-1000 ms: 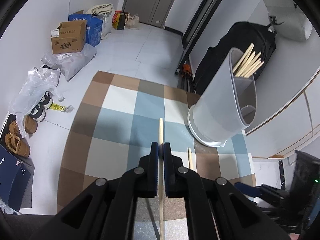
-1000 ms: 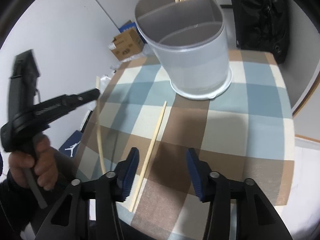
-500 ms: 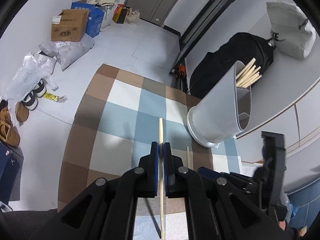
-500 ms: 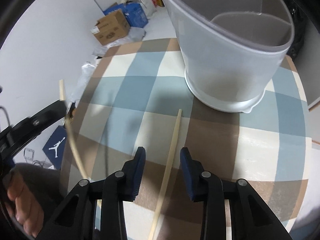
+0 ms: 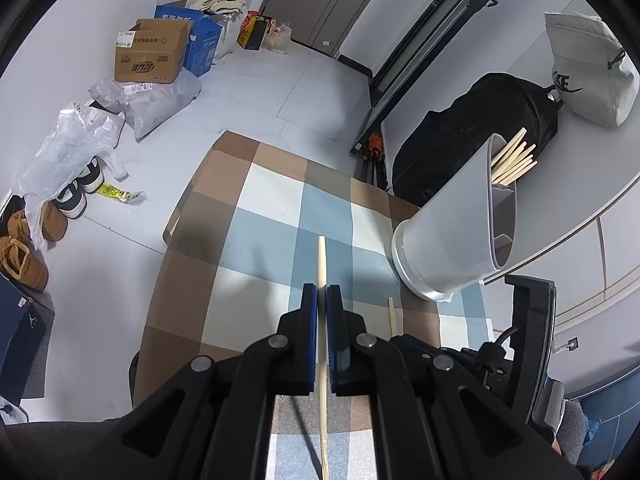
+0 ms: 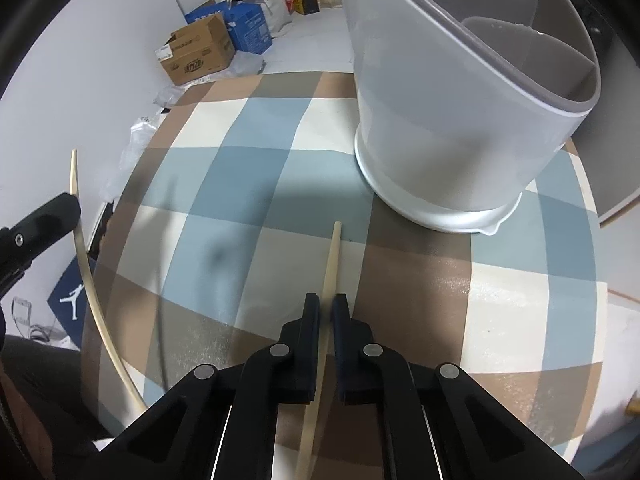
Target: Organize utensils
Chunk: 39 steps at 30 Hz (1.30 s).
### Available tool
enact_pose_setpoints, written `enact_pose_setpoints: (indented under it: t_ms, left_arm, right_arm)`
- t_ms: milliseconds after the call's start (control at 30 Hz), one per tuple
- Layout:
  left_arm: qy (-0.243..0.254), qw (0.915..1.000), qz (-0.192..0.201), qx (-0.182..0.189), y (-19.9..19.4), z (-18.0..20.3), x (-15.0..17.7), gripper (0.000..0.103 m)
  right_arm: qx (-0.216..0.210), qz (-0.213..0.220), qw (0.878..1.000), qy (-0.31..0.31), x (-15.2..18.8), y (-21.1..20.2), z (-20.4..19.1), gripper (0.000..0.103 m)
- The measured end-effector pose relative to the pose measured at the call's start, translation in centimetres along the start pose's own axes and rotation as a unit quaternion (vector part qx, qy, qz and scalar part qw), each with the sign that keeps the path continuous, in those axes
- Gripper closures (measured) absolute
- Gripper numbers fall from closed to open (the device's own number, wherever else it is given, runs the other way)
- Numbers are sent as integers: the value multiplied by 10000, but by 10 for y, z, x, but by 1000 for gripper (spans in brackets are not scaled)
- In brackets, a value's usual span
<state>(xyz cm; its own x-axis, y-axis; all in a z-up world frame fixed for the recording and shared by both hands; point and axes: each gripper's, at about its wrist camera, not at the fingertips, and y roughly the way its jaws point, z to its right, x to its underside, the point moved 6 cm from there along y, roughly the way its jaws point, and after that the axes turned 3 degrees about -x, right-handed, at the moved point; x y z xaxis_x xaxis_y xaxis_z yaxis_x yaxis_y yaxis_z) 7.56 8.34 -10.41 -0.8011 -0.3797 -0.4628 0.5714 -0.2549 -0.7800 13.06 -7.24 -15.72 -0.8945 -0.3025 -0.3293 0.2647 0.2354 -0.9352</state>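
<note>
My left gripper [image 5: 322, 296] is shut on a wooden chopstick [image 5: 321, 260] and holds it above the checked tablecloth [image 5: 264, 248]. My right gripper [image 6: 327, 306] is shut on a second chopstick [image 6: 333, 252] that lies on the cloth [image 6: 248, 184], its tip pointing at the holder. The grey divided utensil holder [image 5: 452, 248] stands at the right with several chopsticks [image 5: 514, 158] in its far compartment. In the right wrist view the holder [image 6: 448, 128] is close ahead, and the left gripper's chopstick [image 6: 86, 260] shows at the far left.
The table is small and round, its edge close on the left. On the floor beyond lie cardboard boxes [image 5: 152, 56], plastic bags [image 5: 72, 140] and shoes [image 5: 24, 252]. A black backpack [image 5: 472, 140] stands behind the holder.
My right gripper moved forward and down over the chopstick on the cloth and closed on it. My left gripper rose a little with its chopstick still held.
</note>
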Motion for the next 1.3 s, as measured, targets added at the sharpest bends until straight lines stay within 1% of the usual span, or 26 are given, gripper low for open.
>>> enact_pose_setpoints:
  t_ms: [100, 267, 433, 733, 900, 1100, 1300]
  left_arm:
    - [-23, 10000, -7, -3, -1, -2, 0, 102]
    - [-7, 10000, 8, -28, -2, -3, -1, 102]
    - [58, 10000, 48, -1, -4, 0, 0, 102]
    - [390, 9990, 207, 58, -9, 13, 3, 102]
    - [527, 9981, 291, 154, -14, 20, 5, 102]
    - [777, 9959, 369, 289, -17, 34, 11, 102]
    - [1012, 9932, 415, 387, -21, 47, 16, 102]
  right_arm:
    - [31, 40, 10000, -13, 0, 0, 0, 98]
    - [-73, 170, 9997, 174, -3, -5, 5, 98]
    - [-173, 423, 9988, 177, -5, -26, 9, 98]
    - [-412, 1017, 9939, 53, -7, -71, 1, 98]
    - [-559, 1330, 9895, 64, -3, -96, -1, 98]
    - [-628, 1599, 9851, -29, 2, -116, -3, 98]
    - [-695, 1777, 9816, -30, 12, -129, -1, 98]
